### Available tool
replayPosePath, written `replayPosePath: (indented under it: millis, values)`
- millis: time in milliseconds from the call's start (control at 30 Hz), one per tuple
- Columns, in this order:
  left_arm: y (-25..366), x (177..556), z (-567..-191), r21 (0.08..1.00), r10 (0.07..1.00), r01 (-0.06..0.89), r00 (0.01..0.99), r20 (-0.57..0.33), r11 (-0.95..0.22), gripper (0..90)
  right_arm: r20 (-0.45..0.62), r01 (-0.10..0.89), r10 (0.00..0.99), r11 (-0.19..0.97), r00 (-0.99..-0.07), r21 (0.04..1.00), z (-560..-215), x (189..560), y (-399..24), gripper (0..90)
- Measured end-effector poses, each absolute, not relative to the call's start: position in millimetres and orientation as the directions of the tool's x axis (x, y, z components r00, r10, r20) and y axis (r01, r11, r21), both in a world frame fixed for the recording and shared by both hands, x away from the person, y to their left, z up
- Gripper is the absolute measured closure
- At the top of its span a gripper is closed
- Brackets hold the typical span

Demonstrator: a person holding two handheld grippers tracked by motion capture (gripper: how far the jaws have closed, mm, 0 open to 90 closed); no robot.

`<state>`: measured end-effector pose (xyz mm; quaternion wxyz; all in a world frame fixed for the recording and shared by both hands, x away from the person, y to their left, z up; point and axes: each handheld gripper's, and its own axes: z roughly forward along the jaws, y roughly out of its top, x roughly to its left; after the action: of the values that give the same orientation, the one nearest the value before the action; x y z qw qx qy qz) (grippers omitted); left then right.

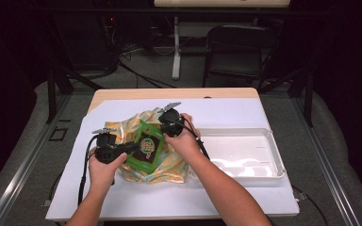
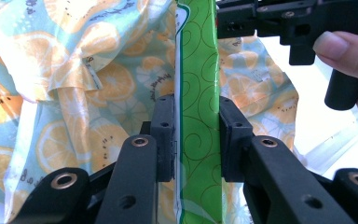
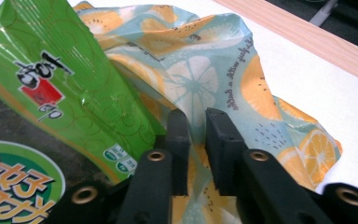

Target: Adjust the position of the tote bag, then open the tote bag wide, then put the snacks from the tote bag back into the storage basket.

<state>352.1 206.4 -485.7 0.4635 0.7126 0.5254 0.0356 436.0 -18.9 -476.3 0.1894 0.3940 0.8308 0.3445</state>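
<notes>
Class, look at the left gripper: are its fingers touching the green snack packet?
Touching. In the left gripper view, both fingers of the left gripper press against the sides of the green snack packet, with no gap on either side.

Not much is legible here tbh. The green snack packet [image 3: 51, 88] has black brush-style Chinese characters over a red seal, plus big yellow characters on its round badge, too cropped to read. The citrus-print bag [image 3: 242, 79] carries a cursive line, something like "play with a smile", unsure.
</notes>
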Motion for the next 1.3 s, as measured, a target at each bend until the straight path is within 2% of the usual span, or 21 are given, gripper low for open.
replayPosePath:
  millis: [267, 467, 967, 1167, 1300]
  values:
    - [211.5, 351.9, -483.6, 0.701, 0.787, 0.713, 0.436, -0.437, -0.006, 72.3, 0.007, 0.515, 0.776, 0.412, -0.630, 0.752, -469.8, 430.8, -25.4, 57.2]
    - [212.8, 352.6, -483.9, 0.699, 0.788, 0.715, 0.428, -0.443, 0.004, 72.3, 0.008, 0.475, 0.758, 0.400, -0.652, 0.784, -469.3, 419.6, -32.5, 52.2]
    - [213.1, 351.1, -481.5, 0.704, 0.791, 0.711, 0.431, -0.435, 0.000, 72.3, 0.047, 0.451, 0.738, 0.360, -0.674, 0.816, -480.2, 388.3, -64.4, 49.7]
    - [213.9, 349.5, -478.8, 0.710, 0.789, 0.705, 0.435, -0.435, 0.003, 72.3, 0.043, 0.439, 0.724, 0.368, -0.688, 0.820, -485.4, 377.3, -68.2, 49.4]
    - [215.3, 347.3, -473.8, 0.720, 0.785, 0.694, 0.439, -0.437, 0.013, 72.3, 0.068, 0.432, 0.723, 0.332, -0.688, 0.838, -487.9, 371.7, -70.1, 48.0]
